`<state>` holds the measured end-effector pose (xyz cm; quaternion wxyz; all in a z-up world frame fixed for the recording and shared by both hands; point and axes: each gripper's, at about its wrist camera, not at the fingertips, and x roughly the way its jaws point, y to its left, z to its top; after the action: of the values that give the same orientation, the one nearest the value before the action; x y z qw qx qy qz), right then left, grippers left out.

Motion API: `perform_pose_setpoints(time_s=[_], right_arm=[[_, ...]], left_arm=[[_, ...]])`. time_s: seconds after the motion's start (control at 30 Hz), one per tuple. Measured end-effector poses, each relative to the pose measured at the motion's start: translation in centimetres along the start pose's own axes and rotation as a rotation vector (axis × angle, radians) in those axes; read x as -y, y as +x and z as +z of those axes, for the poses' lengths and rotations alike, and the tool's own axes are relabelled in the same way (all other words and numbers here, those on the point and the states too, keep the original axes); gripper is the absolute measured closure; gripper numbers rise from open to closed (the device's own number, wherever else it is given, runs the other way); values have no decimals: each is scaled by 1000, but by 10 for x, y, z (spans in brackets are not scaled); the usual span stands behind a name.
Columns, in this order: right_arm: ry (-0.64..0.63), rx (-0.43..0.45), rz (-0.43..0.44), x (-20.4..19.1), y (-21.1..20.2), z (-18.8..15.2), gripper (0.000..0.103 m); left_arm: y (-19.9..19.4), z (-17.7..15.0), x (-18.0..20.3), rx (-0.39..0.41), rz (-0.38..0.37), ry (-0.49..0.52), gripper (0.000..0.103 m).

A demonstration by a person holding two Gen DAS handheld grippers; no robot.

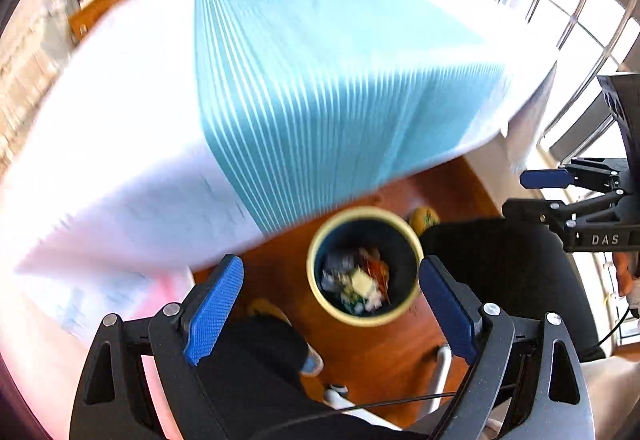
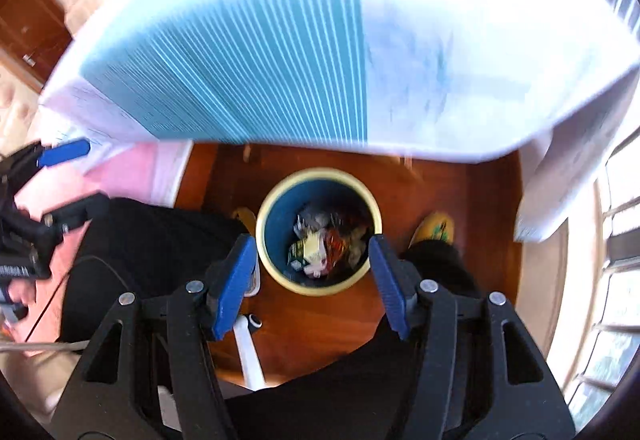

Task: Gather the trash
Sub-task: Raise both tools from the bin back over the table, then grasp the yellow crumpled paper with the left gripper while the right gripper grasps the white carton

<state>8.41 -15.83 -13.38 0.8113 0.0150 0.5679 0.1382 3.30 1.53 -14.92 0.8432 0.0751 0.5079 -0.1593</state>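
Right wrist alone shows wooden door (image 2: 28,24) — both show bin (image 2: 318,230).

I see: floor (image 2: 440,192), glossy reddish wood; bin (image 2: 280,280), smooth matt rim; tool pads (image 1: 216,308), rough blue ribbed plastic.

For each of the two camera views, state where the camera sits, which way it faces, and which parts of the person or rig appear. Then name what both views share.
Left wrist: sits on the left claw, facing steeply down at the trash bin; shows its open blue pads, dark-trousered legs and the right claw.
Right wrist: sits on the right claw, facing down at the trash bin; shows its empty pads, legs, a yellow shoe and the left claw.
Shared: bin, wooden floor, striped tablecloth.
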Motion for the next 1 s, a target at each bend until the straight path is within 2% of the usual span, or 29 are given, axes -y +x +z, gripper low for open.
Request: perform_pose_setpoints(time_s=[0.13,0.3,0.43,0.53,0.73,0.83,0.93,1.0], right_arm=[[-42,94,14,-11,-57,34,47],[-53,202,31,-17,-108,80,47],[-56,285,-25,-13,-129,127,46],[-42,330,-73,-3,-136,168,44],[-6,358,-150,34,-119,249,42],[0,341,-187,50,-94,288,41],[5,310,-205,63,-51,322,41],[12,295,-209,71,-31,337,40]], left_arm=[[-47,37,-6,90,15,30,12],[-80,86,-12,154,45,68,12],[-93,132,-17,193,105,99,12],[-93,169,-25,197,106,94,12],[-62,252,-47,177,123,65,13],[-34,287,-61,158,120,48,14],[-9,321,-73,150,109,39,14],[5,341,-77,151,108,40,14]])
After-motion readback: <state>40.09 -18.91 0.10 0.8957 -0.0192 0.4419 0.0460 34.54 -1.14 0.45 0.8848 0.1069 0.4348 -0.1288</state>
